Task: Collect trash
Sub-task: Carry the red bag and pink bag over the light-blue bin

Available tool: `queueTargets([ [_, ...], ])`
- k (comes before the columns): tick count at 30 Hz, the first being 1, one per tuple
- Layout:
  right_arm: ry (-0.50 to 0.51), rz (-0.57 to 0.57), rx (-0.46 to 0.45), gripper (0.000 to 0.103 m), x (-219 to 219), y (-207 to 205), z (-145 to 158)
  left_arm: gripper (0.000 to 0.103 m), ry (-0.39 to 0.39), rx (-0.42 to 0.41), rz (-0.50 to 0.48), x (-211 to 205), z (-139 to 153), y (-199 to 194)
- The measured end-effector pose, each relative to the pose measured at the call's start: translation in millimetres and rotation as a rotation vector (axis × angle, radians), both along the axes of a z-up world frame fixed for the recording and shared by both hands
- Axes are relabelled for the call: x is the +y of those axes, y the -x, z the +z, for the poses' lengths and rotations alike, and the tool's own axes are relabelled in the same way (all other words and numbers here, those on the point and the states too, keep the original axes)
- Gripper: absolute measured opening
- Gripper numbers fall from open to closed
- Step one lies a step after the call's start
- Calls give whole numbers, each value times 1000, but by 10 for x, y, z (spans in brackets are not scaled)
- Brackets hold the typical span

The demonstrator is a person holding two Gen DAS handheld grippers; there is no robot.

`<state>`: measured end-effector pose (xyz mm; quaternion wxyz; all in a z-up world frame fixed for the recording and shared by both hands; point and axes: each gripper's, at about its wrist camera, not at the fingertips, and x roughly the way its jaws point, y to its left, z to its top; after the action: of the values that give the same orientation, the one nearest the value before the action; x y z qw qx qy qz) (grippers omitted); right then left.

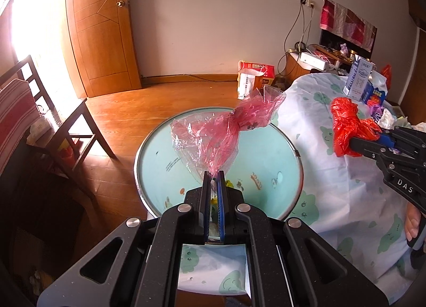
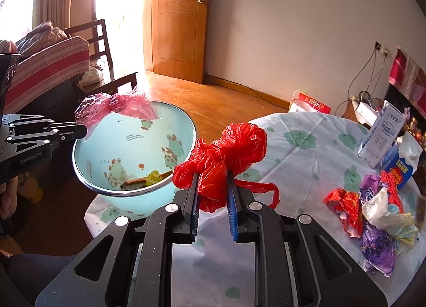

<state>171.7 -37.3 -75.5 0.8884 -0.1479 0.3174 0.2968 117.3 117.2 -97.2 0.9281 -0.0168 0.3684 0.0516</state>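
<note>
Left tool (image 1: 213, 173), seen from its own wrist camera, has its jaws pressed together on the tail of a crumpled pink see-through plastic bag (image 1: 223, 131), which stands up above a pale blue round basin with cartoon frogs (image 1: 165, 163). That basin sits at the edge of a round worktop under a white cloth printed with green shapes (image 1: 319, 173). At the right of this view the right tool (image 1: 364, 139) is clamped on a knotted bright red plastic bag (image 1: 346, 123), held above the cloth; a hand (image 1: 414, 224) shows below it. From the right wrist camera, the right tool (image 2: 213, 187) grips the red bag (image 2: 226, 152) between its blue pads, the bag bulging out above them, just beside the basin (image 2: 127, 195). Inside the basin lie a brown stick and a yellow scrap (image 2: 149, 179). The left tool (image 2: 85, 129) holds the pink bag (image 2: 111, 107) over the basin's far rim. Crumpled wrappers in red, purple and white (image 2: 372, 216) lie heaped on the cloth (image 2: 306, 147) to the right, near a white and blue carton (image 2: 380, 139).
</note>
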Motion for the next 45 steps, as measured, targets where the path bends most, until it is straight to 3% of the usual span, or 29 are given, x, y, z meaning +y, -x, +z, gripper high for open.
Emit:
queueTargets([
  [22,36,81,-2,19,453,-21,-33,4,15,-3,83,382,1,76],
  [45,62,120,-5,19,649,-3,-35,4,26,1,109,479,-23,70],
])
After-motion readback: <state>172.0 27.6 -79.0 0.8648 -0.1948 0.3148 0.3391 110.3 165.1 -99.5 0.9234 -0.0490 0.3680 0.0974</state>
